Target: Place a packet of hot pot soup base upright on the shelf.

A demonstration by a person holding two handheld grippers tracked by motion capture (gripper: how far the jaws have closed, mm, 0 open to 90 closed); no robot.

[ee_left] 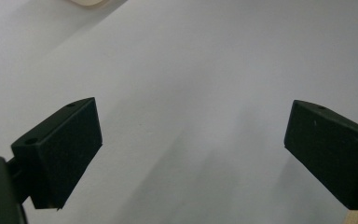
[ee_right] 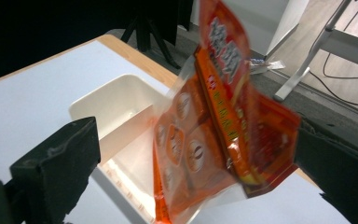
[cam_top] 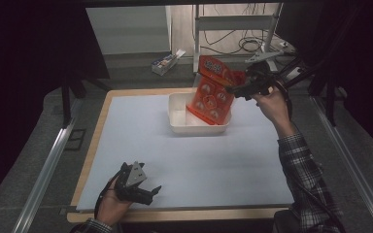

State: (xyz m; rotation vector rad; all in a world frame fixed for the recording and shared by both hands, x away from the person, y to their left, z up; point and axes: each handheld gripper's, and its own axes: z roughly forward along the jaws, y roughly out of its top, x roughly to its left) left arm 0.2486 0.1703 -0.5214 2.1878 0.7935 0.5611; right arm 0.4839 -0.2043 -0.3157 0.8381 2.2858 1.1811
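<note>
We judge the work to be near its end: the orange snack packet [cam_top: 212, 92] is already partly down in the white bin [cam_top: 177, 119], its lower edge inside the walls while its top leans out toward one o'clock, so what remains is the release and the drawing back of the hand. The bin itself sits on the pale worktop [cam_top: 175, 155] toward twelve o'clock, a little right of centre. Our right forearm, in a checked sleeve [cam_top: 303, 170], reaches in from five o'clock and rises to the bin, wrist cocked so the right claw [cam_top: 238, 87] points toward nine o'clock at the packet's upper right edge. In the right gripper view the right claw [ee_right: 191, 158] stands wide, one jaw clear of the packet and the other just at its far corner; whether that jaw touches the film we cannot tell, and the blurred packet reads as slipping free rather than gripped. Our left hand [cam_top: 109, 204] rests at seven o'clock near the worktop's front edge, and the left claw [cam_top: 150, 191] lies low with its jaws spread and nothing between them.
</note>
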